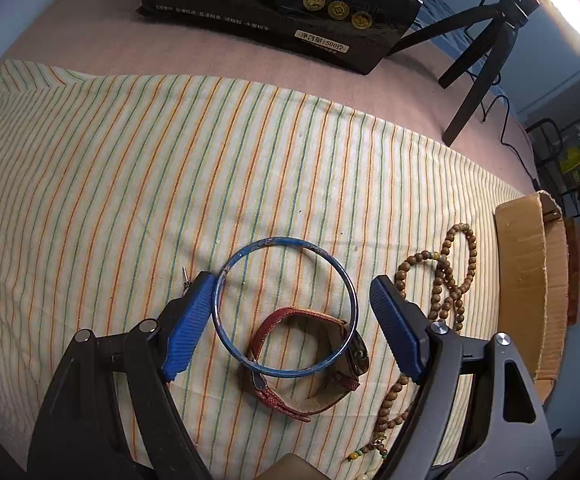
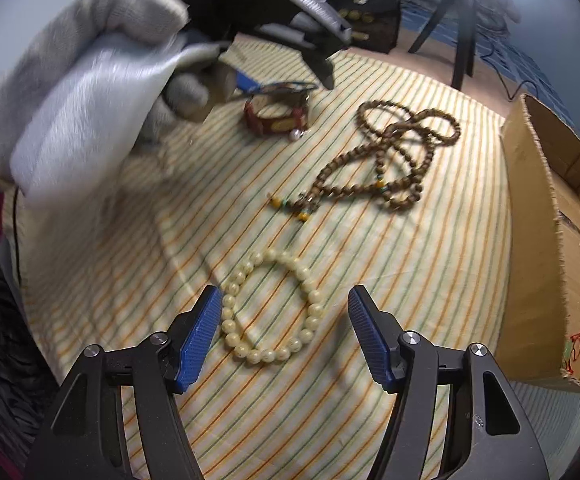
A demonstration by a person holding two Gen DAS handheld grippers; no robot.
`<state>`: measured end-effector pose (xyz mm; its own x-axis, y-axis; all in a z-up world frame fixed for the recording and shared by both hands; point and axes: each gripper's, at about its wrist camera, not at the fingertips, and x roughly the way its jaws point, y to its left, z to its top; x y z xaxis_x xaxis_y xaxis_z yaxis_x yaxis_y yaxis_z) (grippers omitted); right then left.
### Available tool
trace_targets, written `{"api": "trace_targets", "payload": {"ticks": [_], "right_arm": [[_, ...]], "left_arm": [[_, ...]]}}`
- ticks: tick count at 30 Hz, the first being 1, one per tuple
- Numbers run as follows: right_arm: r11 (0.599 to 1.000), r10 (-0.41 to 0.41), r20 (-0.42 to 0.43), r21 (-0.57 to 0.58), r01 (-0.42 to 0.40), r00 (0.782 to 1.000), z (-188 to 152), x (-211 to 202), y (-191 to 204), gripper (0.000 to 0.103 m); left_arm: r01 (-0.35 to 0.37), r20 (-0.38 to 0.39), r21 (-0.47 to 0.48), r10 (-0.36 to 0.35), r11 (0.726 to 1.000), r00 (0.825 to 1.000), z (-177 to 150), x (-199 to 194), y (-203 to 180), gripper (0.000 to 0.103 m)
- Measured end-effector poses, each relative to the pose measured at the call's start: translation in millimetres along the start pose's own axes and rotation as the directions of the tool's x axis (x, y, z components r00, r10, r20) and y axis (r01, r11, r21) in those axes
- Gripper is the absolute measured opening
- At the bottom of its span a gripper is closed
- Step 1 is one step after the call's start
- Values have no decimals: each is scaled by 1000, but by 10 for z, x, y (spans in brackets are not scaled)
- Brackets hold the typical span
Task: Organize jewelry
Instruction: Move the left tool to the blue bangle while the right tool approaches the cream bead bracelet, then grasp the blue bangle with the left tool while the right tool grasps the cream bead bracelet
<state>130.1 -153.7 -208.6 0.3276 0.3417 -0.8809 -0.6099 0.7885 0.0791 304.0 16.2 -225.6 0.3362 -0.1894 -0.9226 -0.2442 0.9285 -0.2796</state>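
Left gripper (image 1: 294, 316): jaws wide, straddling blue bangle (image 1: 286, 308) propped over red strap watch (image 1: 310, 364); left pad at its rim, contact unclear. Right gripper (image 2: 284, 336): jaws wide around cream bead bracelet (image 2: 270, 308), nothing gripped. Wooden bead necklace (image 2: 394, 152) at one o'clock, cardboard box (image 2: 546, 248) at three, gloved hand (image 2: 90, 80) at ten, striped cloth (image 2: 370, 260) beneath.

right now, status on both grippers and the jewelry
Left gripper open over blue bangle. Right gripper open over cream bead bracelet. Nothing held.
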Motion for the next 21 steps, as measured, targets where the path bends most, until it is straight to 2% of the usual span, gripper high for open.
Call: {"api": "trace_targets", "payload": {"ticks": [5,6,7,12,19,21], "right_arm": [[999,-23,-11,-29,23,1000,-26,61,63,65],[999,-26,-9,-29,26,1000,-26,53,67,65],[1000,-23,-7,-21,23,1000,-24,44,56,65],[997,26,5,76,-26,1000,-2,28,-139,65],[994,13,9,108,-14,1000,45,18,-249,65],[996,1,0,86,-1,1000,62,51,-242,57]], "left_arm": [[8,9,0,-8,1000,1000,-13,-9,20,80],[7,11,-2,-7,1000,1000,-18,-18,31,77],[0,16,-1,0,1000,1000,-20,-24,44,73],[18,19,7,-18,1000,1000,-27,-53,103,73],[22,28,13,-22,1000,999,-22,-65,106,73],[22,31,12,-22,1000,999,-32,-74,99,73]]}}
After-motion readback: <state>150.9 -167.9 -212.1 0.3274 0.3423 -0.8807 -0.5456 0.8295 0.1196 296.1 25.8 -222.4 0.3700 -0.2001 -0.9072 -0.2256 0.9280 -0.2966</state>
